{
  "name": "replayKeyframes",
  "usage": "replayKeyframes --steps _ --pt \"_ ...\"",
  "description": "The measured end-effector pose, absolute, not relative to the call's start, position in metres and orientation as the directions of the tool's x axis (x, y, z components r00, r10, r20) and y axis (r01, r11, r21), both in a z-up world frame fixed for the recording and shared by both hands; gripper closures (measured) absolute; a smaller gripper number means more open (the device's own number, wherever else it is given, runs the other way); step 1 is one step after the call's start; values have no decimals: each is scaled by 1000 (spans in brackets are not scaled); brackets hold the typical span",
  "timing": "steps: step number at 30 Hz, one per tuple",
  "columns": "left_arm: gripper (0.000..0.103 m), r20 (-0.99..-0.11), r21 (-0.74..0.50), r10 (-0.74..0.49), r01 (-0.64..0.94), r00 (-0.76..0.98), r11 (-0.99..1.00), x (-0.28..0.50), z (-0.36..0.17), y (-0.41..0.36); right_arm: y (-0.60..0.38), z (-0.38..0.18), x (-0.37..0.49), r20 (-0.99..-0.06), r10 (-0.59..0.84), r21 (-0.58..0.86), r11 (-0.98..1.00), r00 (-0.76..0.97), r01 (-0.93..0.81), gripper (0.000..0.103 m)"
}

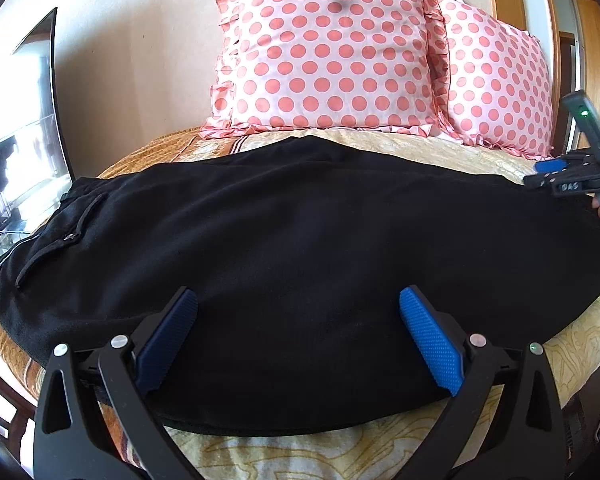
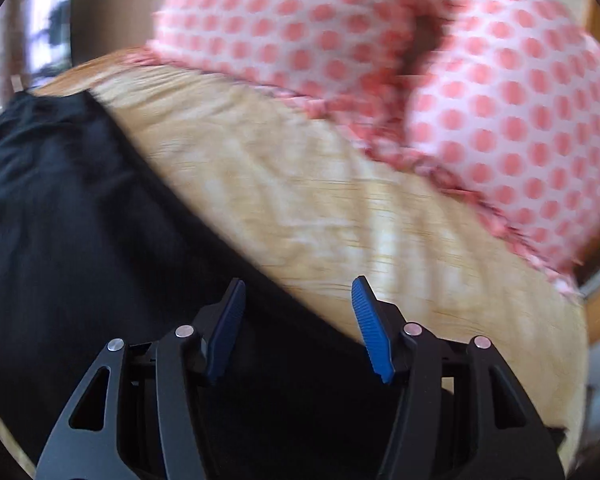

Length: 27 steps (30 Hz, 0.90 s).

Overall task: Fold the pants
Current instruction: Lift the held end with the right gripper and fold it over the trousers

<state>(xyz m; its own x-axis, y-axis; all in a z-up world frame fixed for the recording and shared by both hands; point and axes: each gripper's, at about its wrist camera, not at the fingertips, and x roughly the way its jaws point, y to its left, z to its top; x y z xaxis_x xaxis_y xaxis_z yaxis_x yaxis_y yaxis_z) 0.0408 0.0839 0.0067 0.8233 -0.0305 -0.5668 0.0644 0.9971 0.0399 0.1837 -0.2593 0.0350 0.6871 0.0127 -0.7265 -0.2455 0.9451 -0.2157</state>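
Left wrist view: black pants [image 1: 300,240] flat on bedspread [image 1: 440,144]; left gripper [image 1: 298,320] spread, empty. Right gripper [image 2: 298,312] released, apparently empty through blur. Risk: single-layer pinch skews fold.

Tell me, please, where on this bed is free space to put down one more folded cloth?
One bare strip of bedspread lies between the black pants and the dotted pillows. A narrower strip runs along the near edge, below the pants. The middle is fully covered.
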Motion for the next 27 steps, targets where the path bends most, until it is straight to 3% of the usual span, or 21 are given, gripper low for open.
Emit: replayKeyframes --steps 4,8,11,14,19,27 --pt "2 -563 41 -29 63 826 997 41 7 84 -329 61 141 -687 -33 -104 993 726 -53 45" --pt "2 -559 41 -30 63 829 997 42 7 84 -421 64 87 -693 -227 -92 969 685 229 45" --pt "2 -559 41 -30 64 828 997 42 7 83 -498 56 35 -714 -341 -6 877 611 481 45" --pt "2 -559 42 -30 64 829 997 43 7 83 -560 38 -22 -744 -354 151 737 566 659 45" --pt "2 -560 41 -29 63 828 997 43 6 83 -588 18 -55 -763 -274 312 637 585 706 45" --pt "2 -559 42 -29 63 828 997 43 5 83 -567 13 -39 -733 -164 423 651 661 630 45"
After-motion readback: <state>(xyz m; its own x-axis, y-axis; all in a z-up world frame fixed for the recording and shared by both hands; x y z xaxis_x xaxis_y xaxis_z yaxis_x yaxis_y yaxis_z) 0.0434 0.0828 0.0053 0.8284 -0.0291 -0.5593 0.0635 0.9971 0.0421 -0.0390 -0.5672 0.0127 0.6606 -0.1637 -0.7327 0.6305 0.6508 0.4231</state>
